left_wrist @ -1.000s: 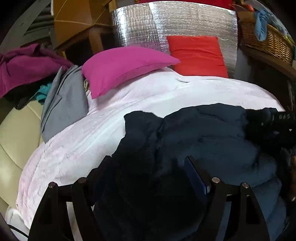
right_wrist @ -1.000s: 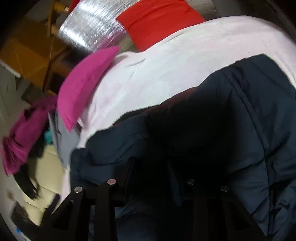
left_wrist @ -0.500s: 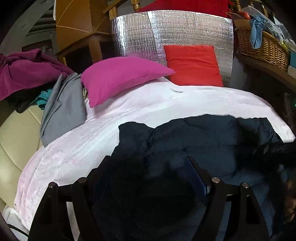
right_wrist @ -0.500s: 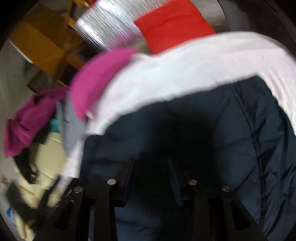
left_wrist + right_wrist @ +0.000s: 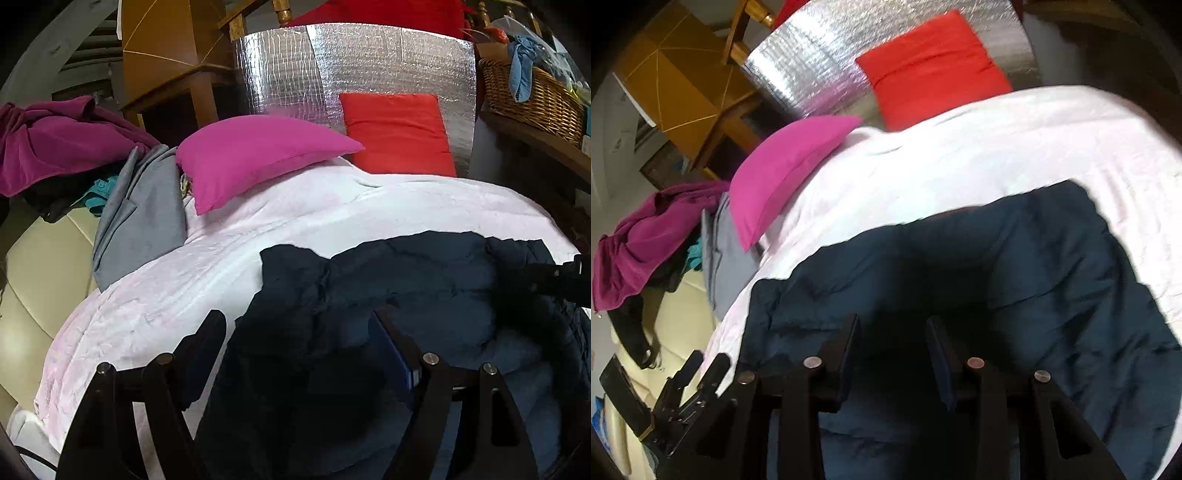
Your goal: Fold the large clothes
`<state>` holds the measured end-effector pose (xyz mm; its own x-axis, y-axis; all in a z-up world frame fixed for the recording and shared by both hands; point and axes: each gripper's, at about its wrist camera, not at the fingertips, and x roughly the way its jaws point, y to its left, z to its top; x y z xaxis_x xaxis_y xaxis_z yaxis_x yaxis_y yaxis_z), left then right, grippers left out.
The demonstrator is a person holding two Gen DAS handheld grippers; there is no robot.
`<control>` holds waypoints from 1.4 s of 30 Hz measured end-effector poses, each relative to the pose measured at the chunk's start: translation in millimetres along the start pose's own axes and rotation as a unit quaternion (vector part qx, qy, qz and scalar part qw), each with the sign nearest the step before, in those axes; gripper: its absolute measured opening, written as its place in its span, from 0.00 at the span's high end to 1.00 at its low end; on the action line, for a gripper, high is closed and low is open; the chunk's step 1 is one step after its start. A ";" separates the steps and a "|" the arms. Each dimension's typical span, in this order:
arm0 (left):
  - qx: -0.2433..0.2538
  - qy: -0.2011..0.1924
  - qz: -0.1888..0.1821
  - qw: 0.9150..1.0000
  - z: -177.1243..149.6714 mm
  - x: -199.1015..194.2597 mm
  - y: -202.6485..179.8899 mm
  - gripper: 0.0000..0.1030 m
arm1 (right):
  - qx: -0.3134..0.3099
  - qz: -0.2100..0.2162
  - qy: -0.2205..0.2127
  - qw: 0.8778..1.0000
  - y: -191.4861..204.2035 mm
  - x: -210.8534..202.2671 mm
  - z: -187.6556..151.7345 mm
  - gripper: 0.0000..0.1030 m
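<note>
A dark navy padded jacket (image 5: 424, 273) lies spread on the pale pink blanket (image 5: 295, 214) of a bed. My left gripper (image 5: 299, 332) stands wide open low over the jacket's left part, with rumpled fabric lying between its fingers and no pad pressing on it. In the right wrist view the jacket (image 5: 1052, 266) looks flatter. My right gripper (image 5: 894, 332) hovers above it, its jaws opening, and only shadowed cloth shows below the gap. The right gripper's black body (image 5: 554, 280) shows at the left view's right edge. The left gripper (image 5: 709, 360) shows at the lower left.
A magenta pillow (image 5: 255, 155) and a red cushion (image 5: 395, 133) lean at the bed's far end against a silver foil panel (image 5: 369, 62). Grey (image 5: 140, 214) and purple (image 5: 55, 144) garments are heaped at the left. A wicker basket (image 5: 532, 96) stands on a shelf at the right.
The right gripper has risen, rolled and widened its jaws slightly. The jacket's right part now lies lower and flatter on the blanket. The left gripper has stayed put.
</note>
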<state>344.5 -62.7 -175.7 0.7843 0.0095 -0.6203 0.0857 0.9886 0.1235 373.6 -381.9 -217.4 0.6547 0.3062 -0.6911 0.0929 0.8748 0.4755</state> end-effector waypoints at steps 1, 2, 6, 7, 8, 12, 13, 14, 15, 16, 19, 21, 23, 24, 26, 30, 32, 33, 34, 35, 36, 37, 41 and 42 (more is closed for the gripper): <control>-0.001 0.012 0.002 1.000 -1.8 4.9 2.5 0.23 | 0.004 -0.013 0.000 1.000 -4.2 0.9 0.2 0.53; -0.002 0.025 0.001 1.000 -4.0 10.4 4.6 0.22 | 0.011 -0.029 0.005 1.000 -8.5 4.2 0.5 0.52; -0.018 0.128 -0.024 0.991 -19.4 49.6 14.4 0.22 | 0.003 -0.064 0.048 0.997 -25.0 28.9 -8.8 0.51; -0.029 0.134 -0.032 0.990 -21.2 52.3 18.3 0.22 | -0.011 -0.073 0.046 0.996 -21.5 29.3 -11.4 0.52; -0.045 0.129 -0.040 0.990 -20.3 49.9 24.7 0.22 | -0.031 -0.080 0.040 0.995 -13.2 24.8 -12.3 0.51; -0.072 0.073 -0.025 0.994 -13.4 27.9 46.6 0.22 | -0.064 -0.071 -0.011 0.995 9.4 -10.7 -13.1 0.51; -0.075 0.073 -0.011 0.994 -13.7 26.8 51.9 0.22 | -0.064 -0.070 -0.029 0.995 11.8 -24.0 -12.5 0.51; -0.078 0.080 0.000 0.994 -15.0 28.7 58.1 0.22 | -0.062 -0.066 -0.051 0.995 12.8 -38.9 -12.0 0.51; -0.085 0.093 0.007 0.992 -17.6 32.6 65.4 0.22 | -0.061 -0.063 -0.063 0.994 13.2 -47.3 -12.0 0.51; -0.092 0.105 0.013 0.990 -21.2 36.3 73.0 0.22 | -0.061 -0.065 -0.079 0.993 12.2 -61.5 -12.7 0.51; -0.104 0.126 0.029 0.986 -30.7 44.4 90.1 0.22 | -0.053 -0.070 -0.096 0.991 -0.8 -86.9 -22.7 0.51; -0.098 0.121 0.040 0.987 -33.7 42.7 95.3 0.22 | -0.052 -0.083 -0.103 0.990 -10.6 -98.1 -32.5 0.49; -0.094 0.115 0.054 0.988 -36.7 39.4 99.9 0.22 | -0.051 -0.124 -0.087 0.987 -19.0 -96.7 -40.8 0.48; -0.097 0.113 0.055 0.987 -37.6 38.9 102.7 0.22 | -0.044 -0.135 -0.080 0.987 -19.8 -95.2 -43.4 0.48; -0.105 0.107 0.069 0.986 -39.8 35.6 108.6 0.22 | -0.046 -0.145 -0.060 0.987 -11.4 -97.3 -48.6 0.48; -0.102 0.108 0.073 0.986 -44.0 32.0 107.5 0.22 | -0.112 -0.174 -0.063 0.976 39.1 -114.8 -53.6 0.48; -0.103 0.107 0.064 0.987 -47.7 25.1 108.5 0.22 | -0.152 -0.173 -0.051 0.972 72.4 -121.6 -56.3 0.48; -0.104 0.103 0.052 0.988 -50.6 18.8 109.8 0.22 | -0.160 -0.168 -0.053 0.971 80.4 -124.7 -57.9 0.48; -0.103 0.099 0.040 0.989 -53.0 13.9 110.8 0.22 | -0.163 -0.159 -0.059 0.972 88.0 -131.2 -60.9 0.47; -0.100 0.096 0.028 0.990 -55.1 9.3 110.2 0.22 | -0.158 -0.146 -0.065 0.974 91.2 -138.0 -65.3 0.43; -0.095 0.094 0.014 0.991 -57.7 4.3 109.8 0.22 | -0.150 -0.135 -0.067 0.977 87.8 -143.2 -69.5 0.39; -0.090 0.092 0.000 0.992 -60.1 -0.1 110.0 0.22 | -0.136 -0.124 -0.067 0.981 81.3 -145.5 -73.8 0.34; -0.088 0.100 -0.040 0.990 -66.4 -8.3 112.8 0.22 | -0.086 -0.112 -0.062 0.988 33.3 -146.8 -91.5 0.34; -0.094 0.104 -0.046 0.989 -67.8 -8.7 113.2 0.22 | -0.065 -0.112 -0.056 0.990 15.0 -144.4 -95.6 0.36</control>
<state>305.8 59.3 -208.9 0.6337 -0.0696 -0.7705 0.0194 0.9971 -0.0742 208.8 -377.1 -162.5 0.7080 0.0627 -0.7034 0.1524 0.9590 0.2389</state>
